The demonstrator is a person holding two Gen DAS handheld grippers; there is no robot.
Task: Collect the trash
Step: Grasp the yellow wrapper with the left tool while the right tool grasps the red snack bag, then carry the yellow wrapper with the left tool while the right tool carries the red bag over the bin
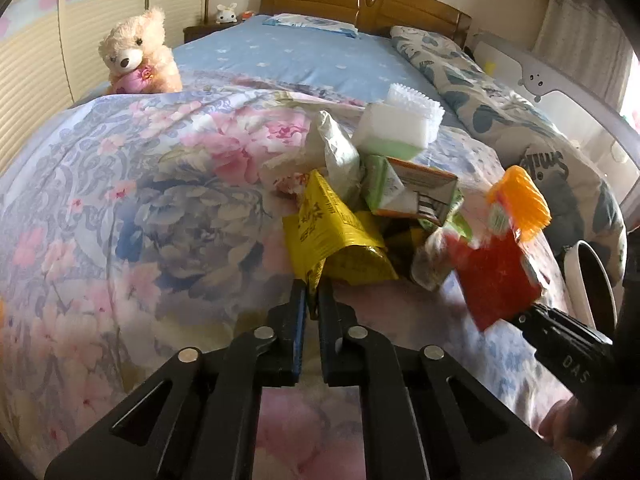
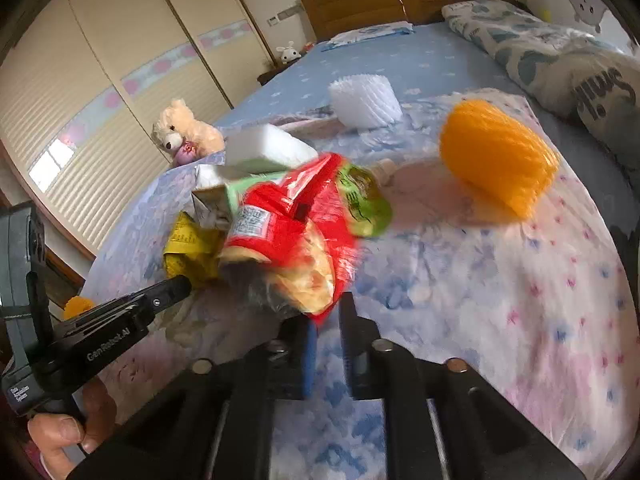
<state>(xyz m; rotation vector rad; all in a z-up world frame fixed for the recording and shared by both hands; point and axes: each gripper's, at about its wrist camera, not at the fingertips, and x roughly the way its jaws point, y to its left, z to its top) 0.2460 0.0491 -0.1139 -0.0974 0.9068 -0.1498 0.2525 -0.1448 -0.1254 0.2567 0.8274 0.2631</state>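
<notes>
Where the trash lies heaped on the floral quilt point(image 1: 140, 208) of the bed, I find both tools engaged. My left hand-held gripper point(image 1: 314, 288) has its jaws drawn together on the lower corner of the yellow wrapper point(image 1: 328, 228); the foil edge sits pinched between the pads, and the rest of the wrapper lies on the quilt at the near side of the heap. My right hand-held gripper point(image 2: 328, 312) is clamped on the bottom edge of the red snack bag point(image 2: 296, 232), which stands up blurred above the jaws and appears lifted clear of the quilt. In the left wrist view that same red bag point(image 1: 496, 276) shows at the right, held at the tip of the other tool.

Behind the yellow wrapper the heap holds a crumpled white bag point(image 1: 336, 152), a green and white carton point(image 1: 384, 184) and an orange-edged box point(image 1: 424, 196) leaning together. A white sponge block point(image 1: 392, 128) with a green face rests on top of them. A white ribbed piece point(image 2: 366, 100) lies beyond, on the blue sheet. An orange ribbed piece point(image 2: 496, 156) lies apart on the quilt, to the right of the heap.

A teddy bear point(image 1: 138, 56) sits at the far left edge of the quilt. A person's fingers point(image 2: 64, 432) grip the handle of the left tool at the lower left of the right wrist view.
</notes>
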